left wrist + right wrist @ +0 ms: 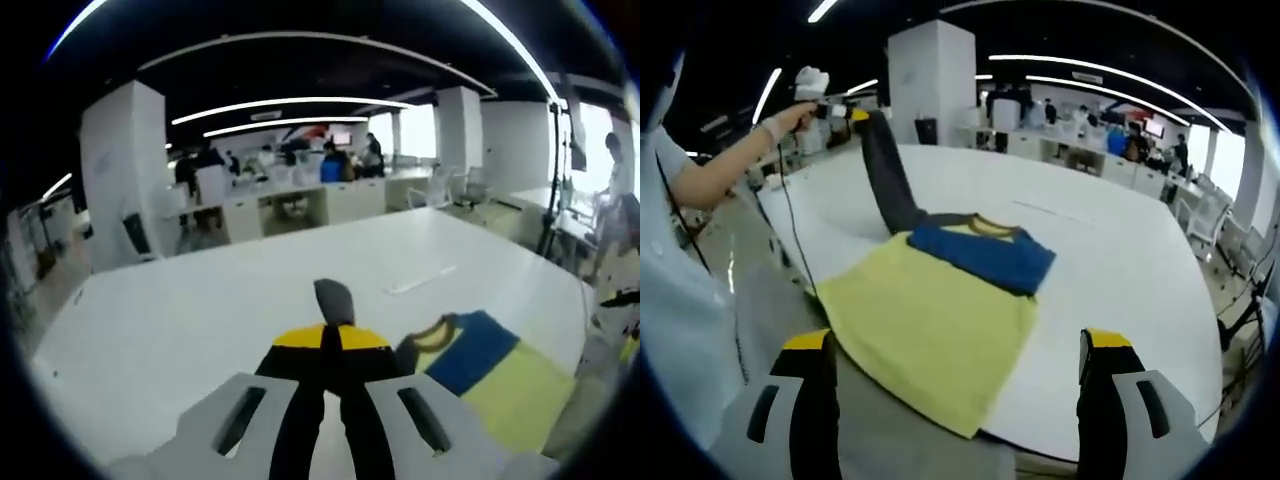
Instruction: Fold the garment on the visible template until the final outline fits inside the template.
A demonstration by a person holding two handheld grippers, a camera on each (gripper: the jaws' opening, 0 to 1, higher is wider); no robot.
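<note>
One sleeve, dark grey, lifted off shirt, long axis slanting up from collar to my left gripper, jaws pinched on cuff. Shirt lies on white table, just ahead of my right gripper, jaws spread, empty. Template: cannot tell.

Probably open-plan office: desk rows
</note>
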